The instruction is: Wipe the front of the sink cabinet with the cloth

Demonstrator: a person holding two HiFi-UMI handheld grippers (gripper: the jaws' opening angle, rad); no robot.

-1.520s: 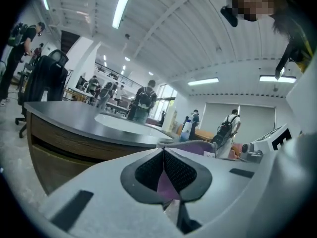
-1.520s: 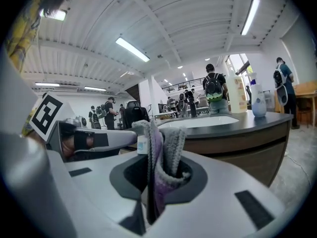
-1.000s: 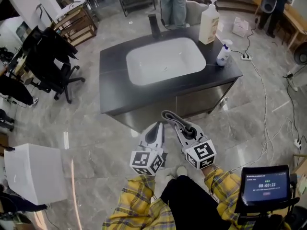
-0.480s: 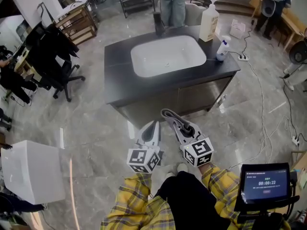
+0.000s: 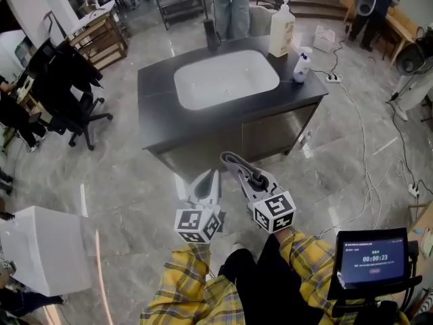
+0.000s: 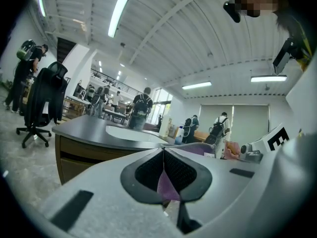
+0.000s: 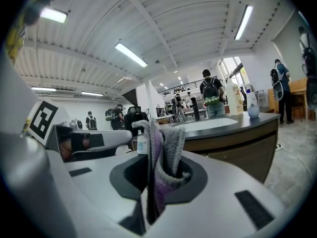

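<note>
The sink cabinet has a dark top [image 5: 155,114] with a white basin [image 5: 226,78]. Its grey-brown front [image 5: 223,147] faces me, and it also shows in the left gripper view [image 6: 84,157] and the right gripper view [image 7: 237,152]. My right gripper [image 5: 235,166] is shut on a grey and purple cloth [image 5: 237,161], which stands bunched up from the jaws [image 7: 166,145]. My left gripper [image 5: 215,176] hangs close beside it on the left, shut, with its pads [image 6: 148,170] meeting at the tip. Both grippers hover over the floor a short way from the cabinet front without touching it.
A pump soap bottle [image 5: 282,29], a small spray bottle [image 5: 301,65] and a dark faucet [image 5: 212,34] stand on the counter. A person [image 5: 230,5] stands behind the sink. Office chairs [image 5: 61,80] are at the left, a white box [image 5: 40,249] at lower left, cables [image 5: 365,134] and a screen [image 5: 369,259] at the right.
Both grippers keep the same side-by-side pose and the cloth stays held. They have drifted slightly left, and the view has shifted a little against the cabinet.
</note>
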